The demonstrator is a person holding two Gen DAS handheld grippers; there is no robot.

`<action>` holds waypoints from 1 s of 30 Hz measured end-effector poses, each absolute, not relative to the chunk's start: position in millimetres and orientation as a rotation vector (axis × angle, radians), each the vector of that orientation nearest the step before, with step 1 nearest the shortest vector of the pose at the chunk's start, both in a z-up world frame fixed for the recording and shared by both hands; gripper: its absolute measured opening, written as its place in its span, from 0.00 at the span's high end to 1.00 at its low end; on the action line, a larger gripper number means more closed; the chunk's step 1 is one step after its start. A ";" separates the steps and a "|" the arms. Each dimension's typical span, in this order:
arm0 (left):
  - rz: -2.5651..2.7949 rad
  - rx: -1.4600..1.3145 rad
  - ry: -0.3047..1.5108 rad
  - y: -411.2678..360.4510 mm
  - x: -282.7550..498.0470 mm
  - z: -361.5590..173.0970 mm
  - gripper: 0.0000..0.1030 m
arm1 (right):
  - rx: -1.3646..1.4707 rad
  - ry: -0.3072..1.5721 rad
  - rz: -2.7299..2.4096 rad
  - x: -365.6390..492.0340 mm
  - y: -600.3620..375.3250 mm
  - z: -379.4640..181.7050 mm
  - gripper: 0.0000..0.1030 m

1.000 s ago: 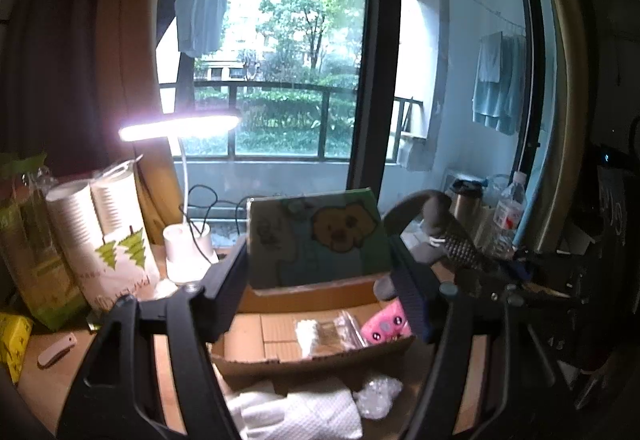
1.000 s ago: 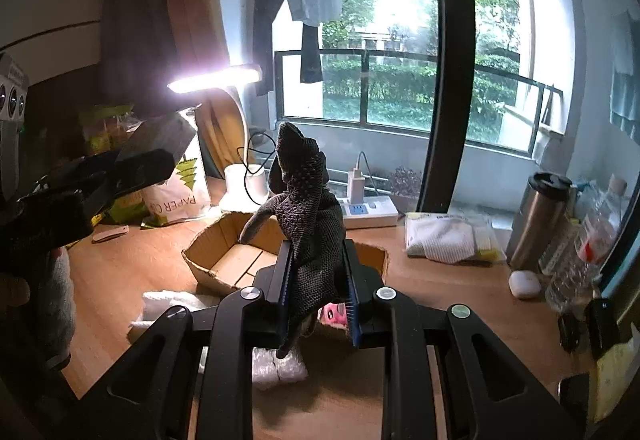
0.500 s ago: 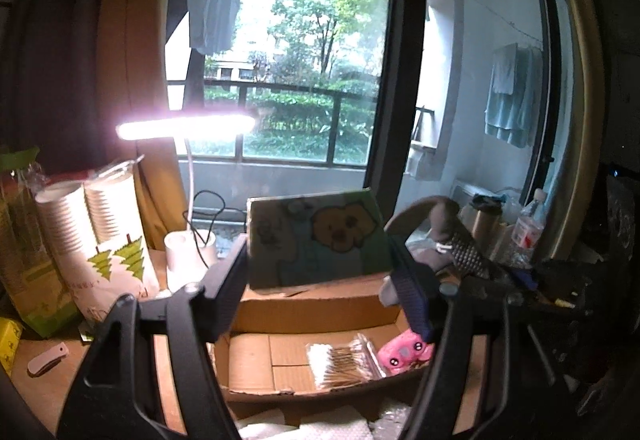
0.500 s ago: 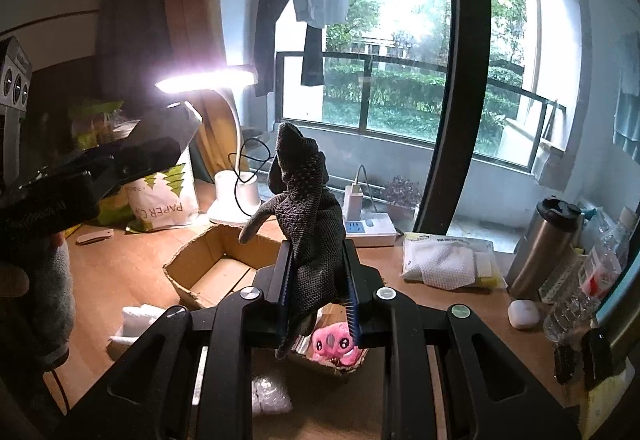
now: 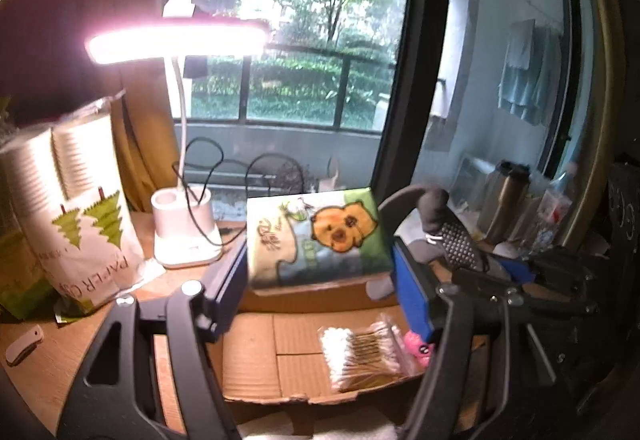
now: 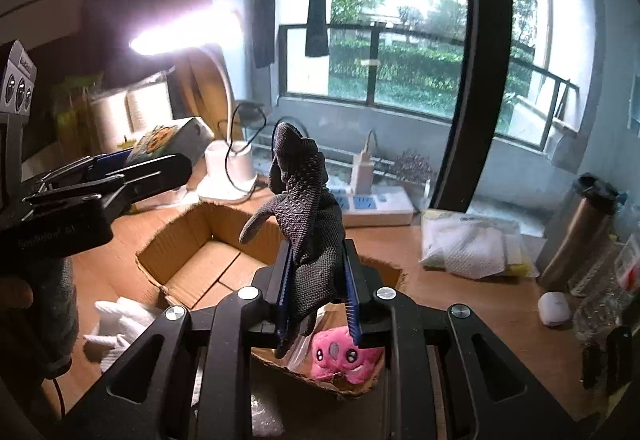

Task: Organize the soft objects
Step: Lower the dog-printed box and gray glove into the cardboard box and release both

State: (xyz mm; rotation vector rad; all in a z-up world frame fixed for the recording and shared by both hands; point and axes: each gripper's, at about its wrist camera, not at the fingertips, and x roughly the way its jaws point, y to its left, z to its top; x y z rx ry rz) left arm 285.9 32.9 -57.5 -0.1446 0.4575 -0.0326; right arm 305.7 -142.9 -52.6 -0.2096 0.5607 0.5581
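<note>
Currently both grippers hover over an open cardboard box (image 6: 192, 260) on a wooden desk (image 6: 460, 300), each carrying something soft. From the left wrist camera, the left gripper (image 5: 320, 268) has its fingers spread fairly wide and pressed against the two sides of a tissue pack (image 5: 318, 238) printed with a cartoon bear; the pack sits at the centre of view, above the box's far wall. Below it, at 5 o'clock, a bag of cotton swabs (image 5: 364, 354) and a pink plush toy (image 5: 418, 346) already lie on the box floor. From the right wrist camera, the right gripper (image 6: 318, 290) has its fingers drawn narrow, pinching a dark knitted glove (image 6: 308, 216) that stands upright at the centre; the plush toy shows again at 6 o'clock. A white cloth (image 6: 120, 324) lies on the desk just outside the box, at 8 o'clock.

This looks like the carrying step, partway through the task. Next, each gripper probably needs to lower into a bare part of the box before letting go.
</note>
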 end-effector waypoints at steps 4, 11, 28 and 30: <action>-0.022 -0.145 0.509 34.4 299.4 -73.7 0.34 | -0.239 0.592 0.561 316.9 -131.6 -70.7 0.77; -0.013 -0.148 0.585 34.0 315.1 -96.7 0.34 | -0.307 0.628 0.554 328.6 -119.7 -94.2 0.77; -0.010 -0.118 0.639 23.4 315.1 -101.9 0.33 | -0.350 0.623 0.423 341.1 -132.4 -100.7 0.51; -0.015 -0.117 0.629 22.6 311.2 -97.5 0.33 | -0.348 0.619 0.419 338.4 -133.9 -97.8 0.51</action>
